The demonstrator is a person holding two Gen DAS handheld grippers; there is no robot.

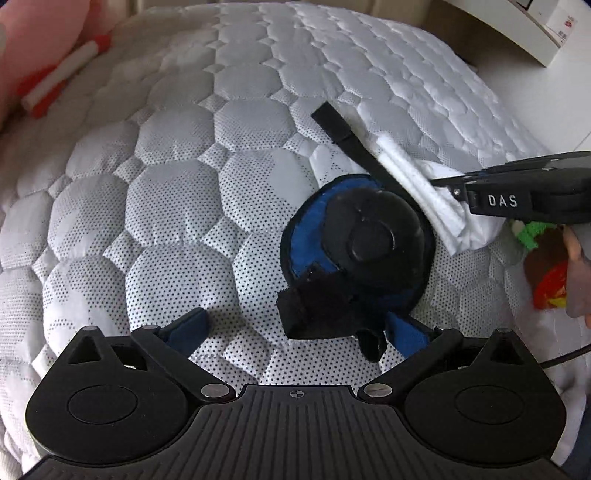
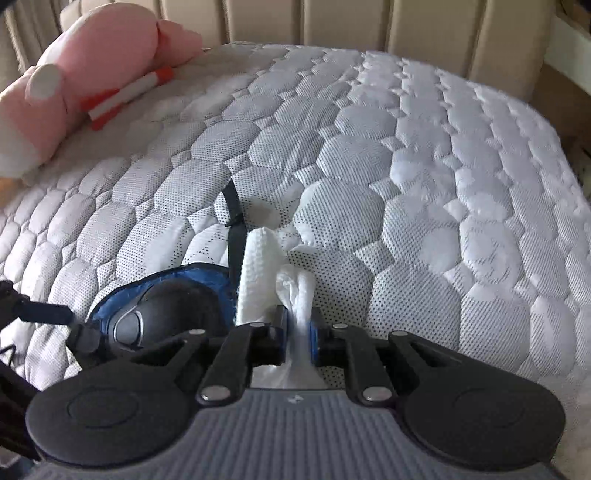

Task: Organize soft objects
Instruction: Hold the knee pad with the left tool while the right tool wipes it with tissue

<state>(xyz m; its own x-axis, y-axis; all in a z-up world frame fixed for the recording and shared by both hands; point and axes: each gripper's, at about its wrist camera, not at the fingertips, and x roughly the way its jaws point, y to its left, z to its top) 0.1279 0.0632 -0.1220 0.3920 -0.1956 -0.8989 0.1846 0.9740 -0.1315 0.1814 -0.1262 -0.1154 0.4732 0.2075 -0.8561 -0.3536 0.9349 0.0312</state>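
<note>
A blue and black padded brace with a black strap lies on the quilted white mattress. My left gripper is open, and the brace's dark near end sits between its blue fingertips. A rolled white cloth lies across the strap at the brace's far right edge. My right gripper is shut on that white cloth and enters the left wrist view from the right. In the right wrist view the brace lies left of the cloth.
A pink plush toy with a red and white stick rests at the mattress's far left corner. A small green, brown and red plush sits at the right edge. A beige padded headboard stands behind; white furniture is beside the bed.
</note>
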